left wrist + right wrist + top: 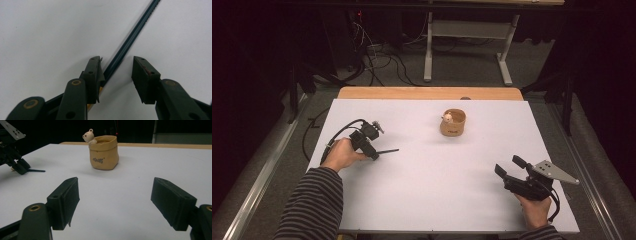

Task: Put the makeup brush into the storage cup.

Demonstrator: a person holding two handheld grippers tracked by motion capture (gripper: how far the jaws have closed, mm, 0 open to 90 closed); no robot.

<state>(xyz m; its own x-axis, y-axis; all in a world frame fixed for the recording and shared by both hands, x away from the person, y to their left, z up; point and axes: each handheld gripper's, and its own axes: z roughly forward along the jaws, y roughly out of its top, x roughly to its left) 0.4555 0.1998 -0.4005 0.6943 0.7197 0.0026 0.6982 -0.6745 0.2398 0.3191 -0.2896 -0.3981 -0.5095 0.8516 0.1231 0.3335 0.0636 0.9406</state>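
Observation:
A thin dark teal stick (388, 150), like a pen, lies on the white table (437, 185) at the left. My left gripper (374, 155) points down over its near end. In the left gripper view the stick (130, 41) runs diagonally between the jaws of my left gripper (116, 67), close against the left one and well apart from the right one. The pads do not press on it. My right gripper (508, 165) rests at the front right, open and holding nothing. In the right gripper view it (115, 195) faces a tan sack-shaped pot (103, 153).
The tan pot (453, 123), with a small bear figure (88, 136) on its rim, stands upright past the table's middle. A wooden strip (427, 93) borders the far edge. Cables and a desk frame (467, 30) lie on the floor beyond.

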